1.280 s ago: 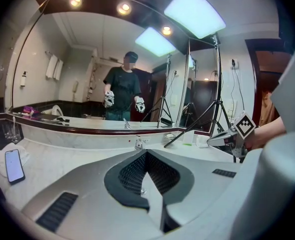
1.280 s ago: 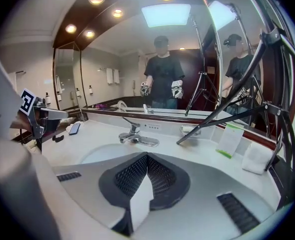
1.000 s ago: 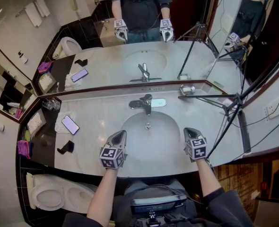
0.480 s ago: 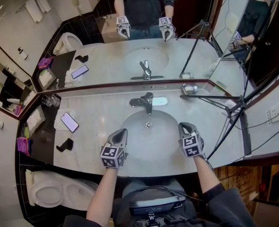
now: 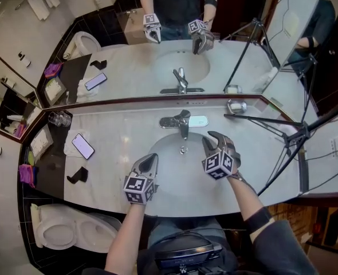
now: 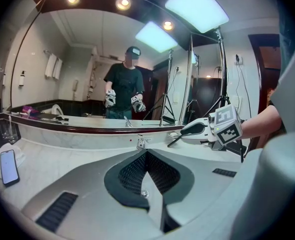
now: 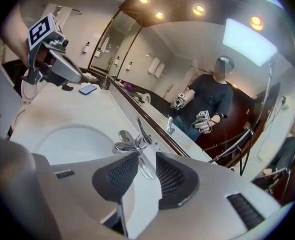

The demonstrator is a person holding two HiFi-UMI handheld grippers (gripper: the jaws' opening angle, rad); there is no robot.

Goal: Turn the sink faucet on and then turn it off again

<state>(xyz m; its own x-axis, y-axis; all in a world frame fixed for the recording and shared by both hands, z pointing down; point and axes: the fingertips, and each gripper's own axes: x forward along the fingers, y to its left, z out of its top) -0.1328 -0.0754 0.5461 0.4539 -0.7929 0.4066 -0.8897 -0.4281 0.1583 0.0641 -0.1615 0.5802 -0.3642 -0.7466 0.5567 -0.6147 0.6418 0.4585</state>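
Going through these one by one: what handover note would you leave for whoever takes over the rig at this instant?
Left hand-held gripper: shut, empty, over the basin's near rim.
Right hand-held gripper: jaws have just been opening, nothing between them, aimed at the faucet, short of it.
The faucet stands behind the basin; no water seen running.
Done: nothing yet. Left: turn on, then off.
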